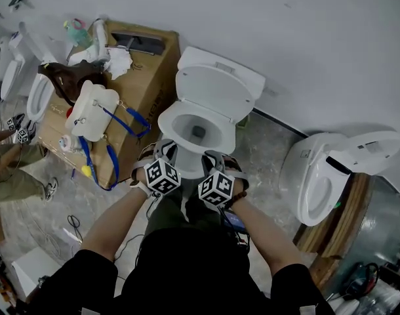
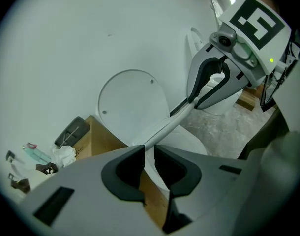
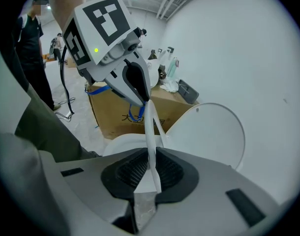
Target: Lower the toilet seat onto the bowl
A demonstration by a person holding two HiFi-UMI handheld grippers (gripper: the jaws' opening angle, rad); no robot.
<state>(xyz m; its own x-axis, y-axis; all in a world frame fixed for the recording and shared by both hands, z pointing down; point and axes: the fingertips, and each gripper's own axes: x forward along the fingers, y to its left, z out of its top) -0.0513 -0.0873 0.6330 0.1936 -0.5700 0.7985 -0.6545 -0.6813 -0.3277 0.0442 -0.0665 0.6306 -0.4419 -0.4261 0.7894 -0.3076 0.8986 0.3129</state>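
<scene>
We see a thin white toilet seat point(image 3: 151, 127) of smooth plastic with a soft gloss. The white toilet bowl point(image 1: 177, 120) looks like shiny glazed ceramic. The right claw point(image 3: 151, 165) is matt grey plastic with black ribbed pads point(image 3: 126, 173) that look rubbery, and the left claw point(image 2: 148, 157) has the same matt grey shell. The brown box point(image 1: 147, 84) is dull cardboard. The grey marbled floor point(image 1: 269, 143) looks like stone with a faint sheen.

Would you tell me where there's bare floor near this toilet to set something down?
The floor between the middle toilet and the toilet on the right is bare. The left side is crowded: the cardboard box is piled with clutter.
</scene>
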